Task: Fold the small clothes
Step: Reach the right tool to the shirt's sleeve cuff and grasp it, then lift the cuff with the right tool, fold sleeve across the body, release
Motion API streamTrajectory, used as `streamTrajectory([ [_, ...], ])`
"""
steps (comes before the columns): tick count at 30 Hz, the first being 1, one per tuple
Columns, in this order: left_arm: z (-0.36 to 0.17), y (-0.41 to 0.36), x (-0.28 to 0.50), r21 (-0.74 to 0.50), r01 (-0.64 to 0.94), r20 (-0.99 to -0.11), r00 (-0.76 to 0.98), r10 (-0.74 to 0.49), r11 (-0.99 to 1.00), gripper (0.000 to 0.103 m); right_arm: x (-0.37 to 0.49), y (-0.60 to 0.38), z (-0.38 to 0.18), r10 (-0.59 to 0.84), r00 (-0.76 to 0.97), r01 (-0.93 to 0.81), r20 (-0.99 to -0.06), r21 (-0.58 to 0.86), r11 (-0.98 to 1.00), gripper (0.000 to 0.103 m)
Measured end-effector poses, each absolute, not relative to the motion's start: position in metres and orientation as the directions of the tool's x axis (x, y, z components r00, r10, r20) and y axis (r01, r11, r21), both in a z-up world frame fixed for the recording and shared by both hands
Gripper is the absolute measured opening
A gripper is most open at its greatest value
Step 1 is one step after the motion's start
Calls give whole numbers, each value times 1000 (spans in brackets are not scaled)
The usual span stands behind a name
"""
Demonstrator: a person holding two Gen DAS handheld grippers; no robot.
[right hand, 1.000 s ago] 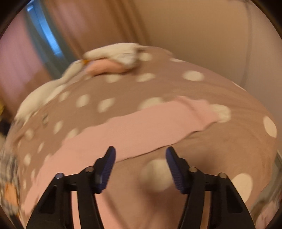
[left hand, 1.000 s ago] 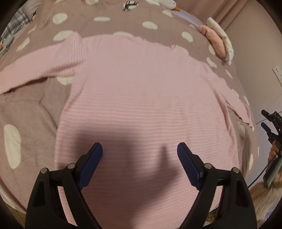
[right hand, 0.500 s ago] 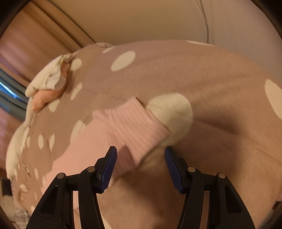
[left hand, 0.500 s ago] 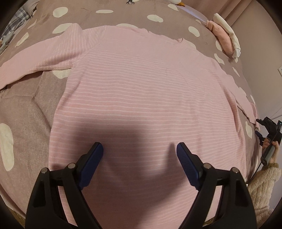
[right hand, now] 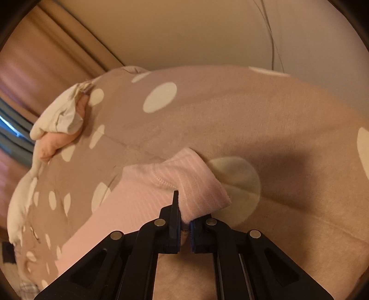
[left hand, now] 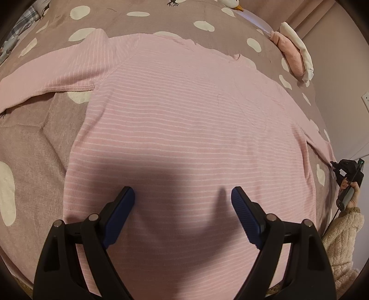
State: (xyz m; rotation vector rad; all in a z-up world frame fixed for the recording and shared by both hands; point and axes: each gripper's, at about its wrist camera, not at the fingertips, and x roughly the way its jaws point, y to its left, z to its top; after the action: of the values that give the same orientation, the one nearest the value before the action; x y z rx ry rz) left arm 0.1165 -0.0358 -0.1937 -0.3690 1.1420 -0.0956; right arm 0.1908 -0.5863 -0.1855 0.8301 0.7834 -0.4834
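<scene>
A pink long-sleeved top with thin white stripes point(left hand: 189, 120) lies spread flat on a brown bedspread with white dots point(left hand: 30, 147). My left gripper point(left hand: 183, 200) hovers open over the top's lower body, nothing between its fingers. In the right wrist view my right gripper point(right hand: 184, 214) is shut on the cuff of the top's sleeve point(right hand: 196, 182), which bunches up between the pads. That same right gripper point(left hand: 346, 170) shows at the far right edge of the left wrist view, held by a hand in a fluffy cream sleeve point(left hand: 341, 240).
A small stack of folded cream and pink clothes point(left hand: 295, 55) point(right hand: 60, 127) lies near the bed's far right corner. A white stuffed bird point(left hand: 230, 3) sits at the top edge. Wall point(right hand: 207, 34) and curtain point(right hand: 46, 67) stand behind the bed.
My right gripper dropped onto the sleeve's end and shut on the cuff, lifting it into a fold. The left gripper stayed open over the top's body.
</scene>
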Motion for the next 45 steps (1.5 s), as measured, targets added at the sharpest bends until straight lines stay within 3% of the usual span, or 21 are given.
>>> streamTrajectory([
  [11,-156,-10,109,-335,-136,-827,517,-221,932,84,211,-515,-52,-199,729,503,-655,316,804,7],
  [22,-116,24,90,-301,-164,-763,633,-134,939,85,217,-393,33,-87,833,239,-546,214,947,7],
  [33,-104,53,71,-314,-209,-729,678,-94,926,85,219,-296,26,117,814,-7,-569,191,982,7],
  [45,-108,68,61,-307,-254,-732,679,-57,917,85,208,-197,-25,306,674,-233,-673,200,952,7],
])
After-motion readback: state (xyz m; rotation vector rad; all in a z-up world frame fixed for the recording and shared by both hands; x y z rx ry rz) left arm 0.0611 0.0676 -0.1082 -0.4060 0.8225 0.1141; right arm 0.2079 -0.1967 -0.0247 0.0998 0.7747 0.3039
